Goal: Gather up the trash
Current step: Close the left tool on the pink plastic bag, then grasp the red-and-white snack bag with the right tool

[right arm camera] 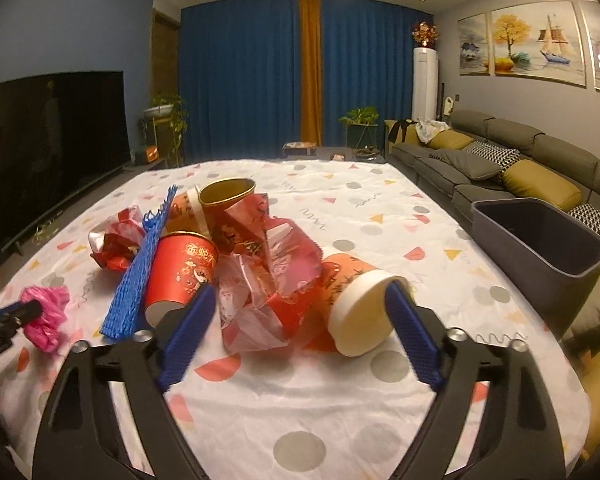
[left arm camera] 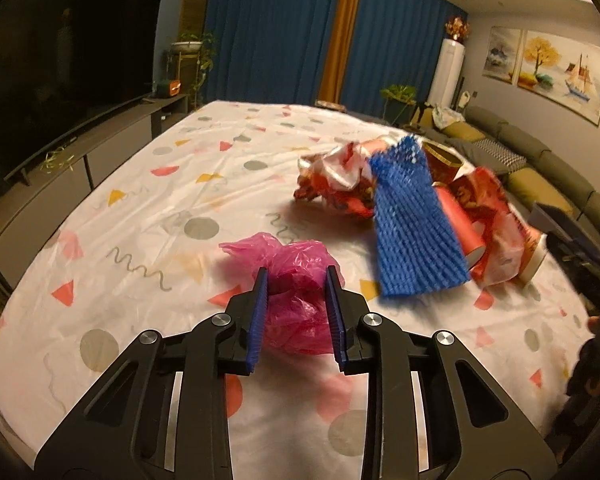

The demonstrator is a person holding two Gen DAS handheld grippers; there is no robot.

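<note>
A crumpled pink plastic bag [left arm camera: 296, 276] lies on the patterned tablecloth, between the fingers of my left gripper [left arm camera: 297, 280], which is shut on it; it also shows in the right wrist view [right arm camera: 46, 316]. A blue foam net [left arm camera: 412, 224] leans on a pile of red wrappers and red paper cups [right arm camera: 184, 272]. My right gripper [right arm camera: 302, 298] is open wide around the pile, with a fallen cup with a cream base [right arm camera: 360, 308] by its right finger and crumpled red wrappers [right arm camera: 260, 280] between the fingers.
A dark grey bin [right arm camera: 540, 240] stands at the table's right edge. The tablecloth [left arm camera: 140, 208] covers a large table. A TV [left arm camera: 60, 72] on a low cabinet stands to the left, a sofa [right arm camera: 500, 148] to the right.
</note>
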